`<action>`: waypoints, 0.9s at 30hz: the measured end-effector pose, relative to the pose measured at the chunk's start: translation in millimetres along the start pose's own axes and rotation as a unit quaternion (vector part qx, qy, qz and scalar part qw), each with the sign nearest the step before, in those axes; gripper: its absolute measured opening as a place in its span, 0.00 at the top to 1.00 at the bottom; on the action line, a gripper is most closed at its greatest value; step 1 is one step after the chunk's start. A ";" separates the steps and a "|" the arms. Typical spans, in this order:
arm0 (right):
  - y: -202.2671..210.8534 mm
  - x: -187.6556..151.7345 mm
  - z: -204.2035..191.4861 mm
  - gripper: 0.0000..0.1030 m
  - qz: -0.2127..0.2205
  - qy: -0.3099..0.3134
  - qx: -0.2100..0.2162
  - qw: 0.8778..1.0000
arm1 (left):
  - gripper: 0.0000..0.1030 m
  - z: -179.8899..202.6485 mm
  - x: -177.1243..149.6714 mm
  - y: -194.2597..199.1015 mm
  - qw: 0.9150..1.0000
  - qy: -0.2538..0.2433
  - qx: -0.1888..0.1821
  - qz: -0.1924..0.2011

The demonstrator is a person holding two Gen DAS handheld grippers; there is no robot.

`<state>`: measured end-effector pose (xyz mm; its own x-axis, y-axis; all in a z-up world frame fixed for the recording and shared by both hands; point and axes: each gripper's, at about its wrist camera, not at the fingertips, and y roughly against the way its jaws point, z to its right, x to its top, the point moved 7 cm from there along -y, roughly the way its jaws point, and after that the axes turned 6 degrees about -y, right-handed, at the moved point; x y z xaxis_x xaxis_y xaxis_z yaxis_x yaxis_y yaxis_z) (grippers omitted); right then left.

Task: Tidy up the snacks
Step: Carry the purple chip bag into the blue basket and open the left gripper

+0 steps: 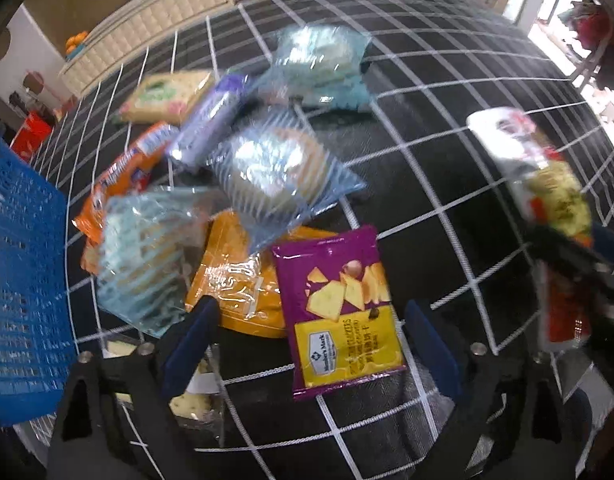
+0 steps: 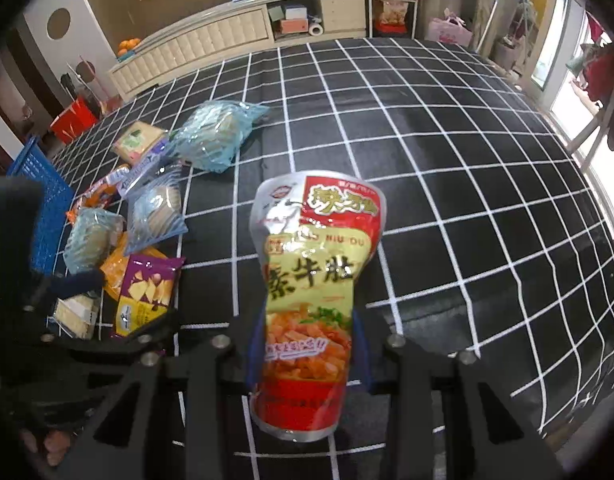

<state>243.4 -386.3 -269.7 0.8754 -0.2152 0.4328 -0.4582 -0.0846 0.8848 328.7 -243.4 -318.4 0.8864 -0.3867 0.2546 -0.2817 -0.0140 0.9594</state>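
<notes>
My right gripper (image 2: 309,354) is shut on a red and yellow snack pouch (image 2: 313,264) and holds it upright above the bed; it also shows in the left wrist view (image 1: 547,200). My left gripper (image 1: 311,320) is open and empty, its jaws on either side of a purple and yellow Member's Mark chip bag (image 1: 339,312). A pile of snacks lies beyond: an orange bag (image 1: 235,280), light blue striped bags (image 1: 279,176), a purple packet (image 1: 211,116), an orange wrapper (image 1: 123,172) and a cracker pack (image 1: 163,96).
A blue plastic basket (image 1: 23,272) stands at the left edge of the black, white-gridded bedspread (image 2: 447,168). A white cabinet (image 2: 211,40) runs along the far wall. Another cracker pack (image 2: 77,314) lies by the left gripper.
</notes>
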 end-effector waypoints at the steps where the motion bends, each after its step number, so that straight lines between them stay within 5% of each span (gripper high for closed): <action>1: 1.1 0.2 2.4 0.60 0.001 -0.002 0.001 1.000 | 0.13 -1.5 0.9 -0.4 1.000 0.010 0.000 0.003; 9: -0.7 -5.2 11.2 0.59 -0.004 -0.018 0.011 1.000 | 0.51 6.0 4.4 5.3 1.000 0.014 -0.005 0.005; 27: 54.1 -1.8 -15.2 0.59 0.029 -0.012 0.013 0.999 | 0.56 -12.6 -13.1 79.3 0.996 0.034 -0.051 0.064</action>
<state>219.4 -375.7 -220.0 0.8434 -0.2429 0.4793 -0.5125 -0.0956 0.8533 299.3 -227.8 -244.0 0.8697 -0.3153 0.3798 -0.3581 0.1266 0.9251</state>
